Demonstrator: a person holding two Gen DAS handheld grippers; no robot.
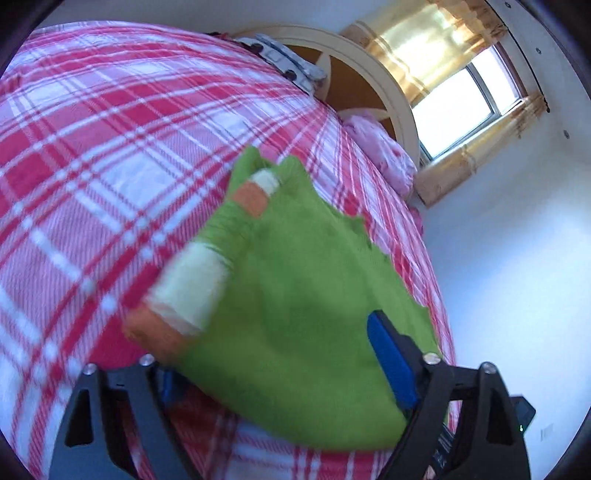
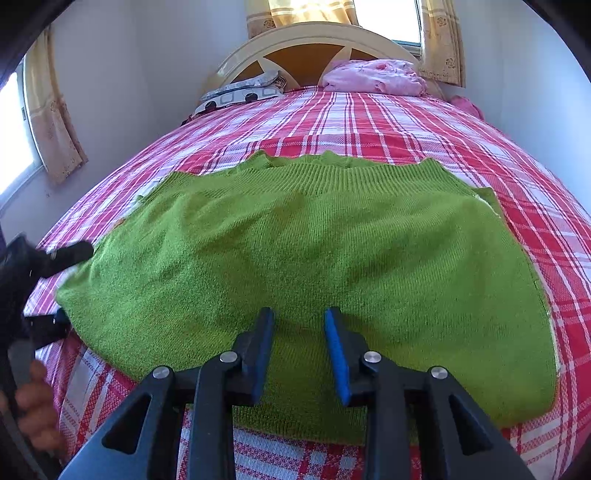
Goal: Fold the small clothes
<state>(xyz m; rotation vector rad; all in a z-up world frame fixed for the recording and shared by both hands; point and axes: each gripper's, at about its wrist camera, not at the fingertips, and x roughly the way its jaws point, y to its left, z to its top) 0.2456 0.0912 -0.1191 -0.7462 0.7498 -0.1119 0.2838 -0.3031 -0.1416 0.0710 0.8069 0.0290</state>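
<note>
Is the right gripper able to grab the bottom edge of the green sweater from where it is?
Probably yes. The right gripper sits just above the near hem of the green sweater, fingers apart, and nothing lies between them and the knit.

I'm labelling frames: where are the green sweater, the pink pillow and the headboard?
green sweater point(image 2: 314, 240), right wrist view, middle of the knit.
pink pillow point(image 2: 373, 75), right wrist view, its top.
headboard point(image 2: 306, 35), right wrist view, cream arch.
</note>
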